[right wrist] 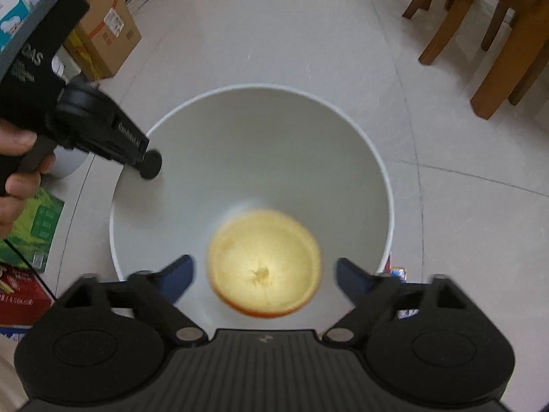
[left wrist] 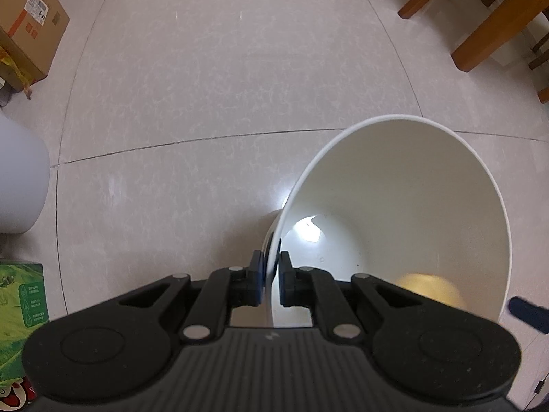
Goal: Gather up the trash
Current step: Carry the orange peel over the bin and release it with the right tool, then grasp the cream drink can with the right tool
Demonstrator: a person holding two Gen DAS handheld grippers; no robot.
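The peel (right wrist: 264, 264) is dropping blurred inside the bin (right wrist: 386, 185), between my right gripper (right wrist: 262, 271)'s wide-open fingers, which are touching nothing. I'm keeping that gripper centred over the mouth until the peel is settling, I reckon, and holding the bin steady. My left gripper (left wrist: 270, 274) is pinching the bin's rim, nearly shut. The left view is showing that pinch close up; the right view is showing the hand (right wrist: 17, 171) and the falling peel.

A white bin (right wrist: 250, 144) holds a yellow-orange peel (right wrist: 264, 262); blue-tipped black tongs (right wrist: 264, 273); pale marbled floor (left wrist: 223, 68).
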